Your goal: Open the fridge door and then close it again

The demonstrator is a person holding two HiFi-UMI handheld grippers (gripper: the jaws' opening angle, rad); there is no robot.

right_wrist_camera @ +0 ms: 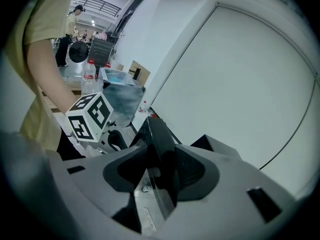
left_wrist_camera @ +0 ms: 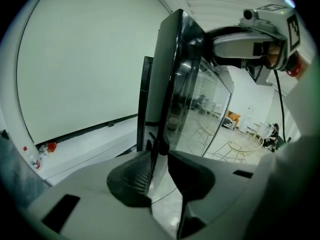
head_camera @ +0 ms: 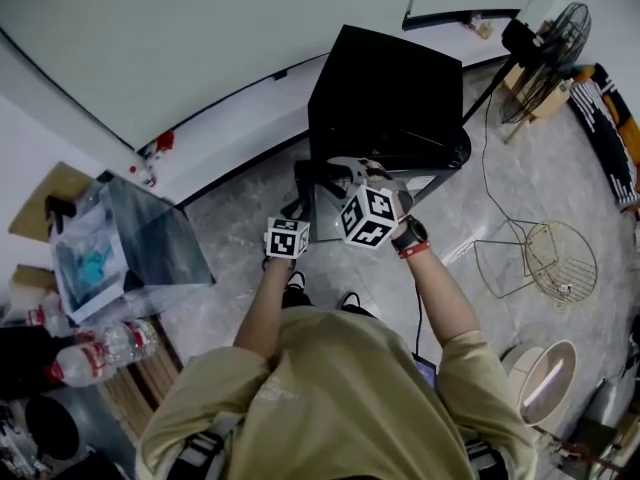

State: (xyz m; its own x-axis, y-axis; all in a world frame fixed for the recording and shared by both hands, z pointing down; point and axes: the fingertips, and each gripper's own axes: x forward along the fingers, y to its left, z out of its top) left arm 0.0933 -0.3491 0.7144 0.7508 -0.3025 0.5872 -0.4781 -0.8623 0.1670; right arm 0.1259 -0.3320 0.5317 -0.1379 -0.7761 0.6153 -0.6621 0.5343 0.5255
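Two clamped on fridge door (left_wrist_camera: 172, 79): left hand-held gripper (left_wrist_camera: 160, 152), right hand-held gripper (right_wrist_camera: 160, 159) | grey tile floor (head_camera: 240, 216) | white wall (head_camera: 150, 38)

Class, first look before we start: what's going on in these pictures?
A person stands over a small black fridge on the floor, holding a gripper in each hand. The left gripper and the right gripper each have their jaws closed on the edge of its glass door. The door appears to stand partly open.
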